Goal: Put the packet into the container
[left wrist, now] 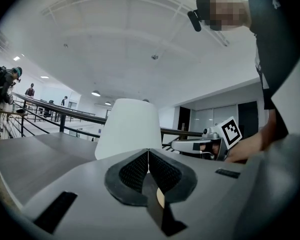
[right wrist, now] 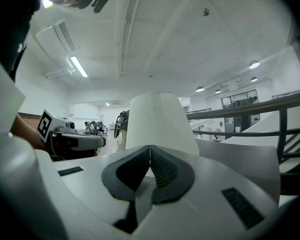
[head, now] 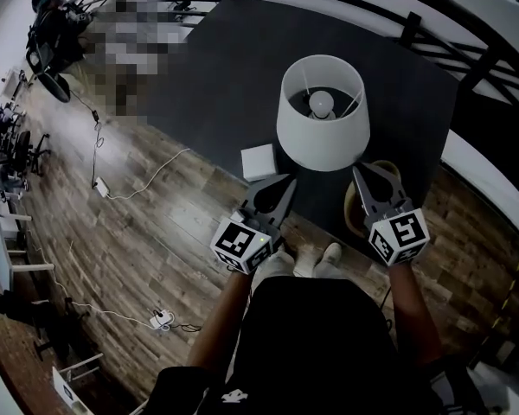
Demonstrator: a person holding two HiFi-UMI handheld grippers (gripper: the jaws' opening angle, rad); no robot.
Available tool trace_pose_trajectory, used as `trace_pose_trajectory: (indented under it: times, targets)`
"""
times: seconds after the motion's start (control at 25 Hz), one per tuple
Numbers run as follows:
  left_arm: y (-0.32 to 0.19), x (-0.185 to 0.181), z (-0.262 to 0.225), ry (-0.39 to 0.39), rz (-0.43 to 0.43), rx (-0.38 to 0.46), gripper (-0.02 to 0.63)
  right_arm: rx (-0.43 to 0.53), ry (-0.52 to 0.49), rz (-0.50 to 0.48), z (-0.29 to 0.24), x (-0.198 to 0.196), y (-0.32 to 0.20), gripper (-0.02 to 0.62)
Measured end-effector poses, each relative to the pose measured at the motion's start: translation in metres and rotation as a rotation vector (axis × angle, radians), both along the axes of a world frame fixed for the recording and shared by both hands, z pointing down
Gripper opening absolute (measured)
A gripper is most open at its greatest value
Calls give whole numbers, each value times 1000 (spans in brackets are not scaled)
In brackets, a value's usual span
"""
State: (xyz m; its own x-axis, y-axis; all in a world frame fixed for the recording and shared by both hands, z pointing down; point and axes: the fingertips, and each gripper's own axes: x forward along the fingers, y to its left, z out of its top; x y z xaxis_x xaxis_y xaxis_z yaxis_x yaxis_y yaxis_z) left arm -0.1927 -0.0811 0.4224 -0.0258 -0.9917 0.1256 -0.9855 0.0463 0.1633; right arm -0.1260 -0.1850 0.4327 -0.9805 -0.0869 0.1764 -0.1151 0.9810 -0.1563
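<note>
Contents of the tan round container (head: pixel 351 210) were hidden behind the right gripper (head: pixel 357 170) and white lampshade (head: pixel 322 119). The white square packet (head: pixel 259 161) lay outside it, by the table's (head: pixel 208 76) near edge, just beyond the left gripper (head: pixel 290 181). Both pairs of jaws were closed on nothing. Bare tabletop stretched left of the shade.

The packet (head: pixel 258 161) is a flat white square; it lies on the dark table (head: pixel 208 76) close to the near edge, just left of the lamp shade (head: pixel 323 124); the container (head: pixel 352 207) is round and tan, near the same edge further right, partly hidden, apart from the packet.
</note>
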Motion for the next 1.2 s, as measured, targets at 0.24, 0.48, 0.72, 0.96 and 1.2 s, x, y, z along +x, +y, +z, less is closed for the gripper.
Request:
trace_pose_trajectory:
  times: [0.24, 0.48, 0.72, 0.96, 1.2]
  targets:
    - [16, -16, 13, 62, 122, 1, 9, 19, 18, 73, -4, -6, 10, 5]
    - [37, -28, 35, -1, 210, -65, 12, 29, 39, 118, -2, -11, 33, 5]
    - [46, -56, 60, -3, 215, -105, 210, 25, 54, 139, 6, -29, 56, 5]
    - [47, -80, 94, -67, 268, -213, 484, 34, 58, 147, 5, -44, 75, 5]
    - [44, -91, 131, -209, 388, -357, 598, 39, 73, 176, 6, -48, 81, 5]
